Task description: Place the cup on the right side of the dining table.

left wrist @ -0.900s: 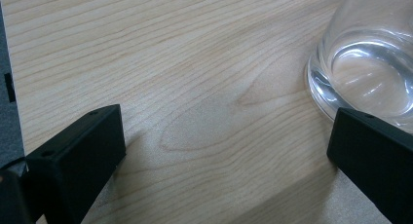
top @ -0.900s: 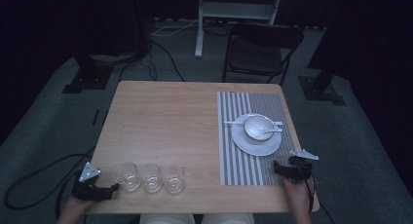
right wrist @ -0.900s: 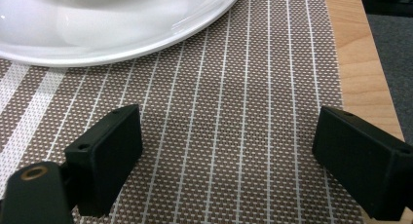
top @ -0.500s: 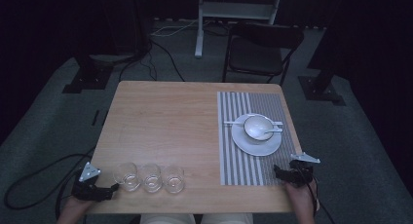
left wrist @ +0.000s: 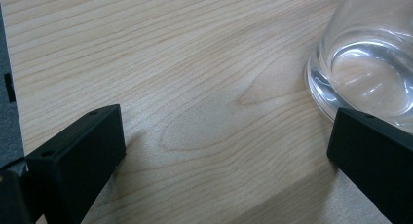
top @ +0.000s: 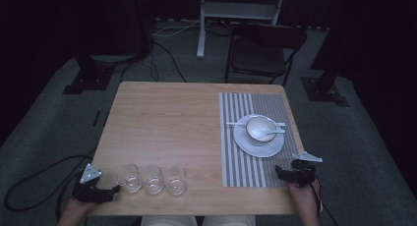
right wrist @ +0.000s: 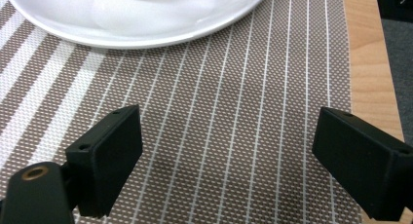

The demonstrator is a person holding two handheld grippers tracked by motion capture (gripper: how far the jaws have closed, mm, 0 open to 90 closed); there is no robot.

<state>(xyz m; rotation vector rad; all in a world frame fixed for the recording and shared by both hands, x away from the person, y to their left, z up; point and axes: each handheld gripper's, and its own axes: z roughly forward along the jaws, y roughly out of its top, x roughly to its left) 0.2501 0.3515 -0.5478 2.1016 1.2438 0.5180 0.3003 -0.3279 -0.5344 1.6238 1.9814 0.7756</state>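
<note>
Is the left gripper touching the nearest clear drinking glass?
Cannot tell: in the left gripper view one black jaw of the left gripper overlaps the base of the clear glass, hiding any gap.

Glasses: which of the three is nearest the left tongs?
The leftmost glass in the row, right beside the open left tongs; the other two stand farther right.

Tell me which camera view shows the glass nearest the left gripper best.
The high view: it shows the whole glass, empty and upright, first in a row of three, just off the left gripper. The left gripper view shows its thick clear base up close, by one open jaw. The right gripper view looks at the striped placemat and plate.
</note>
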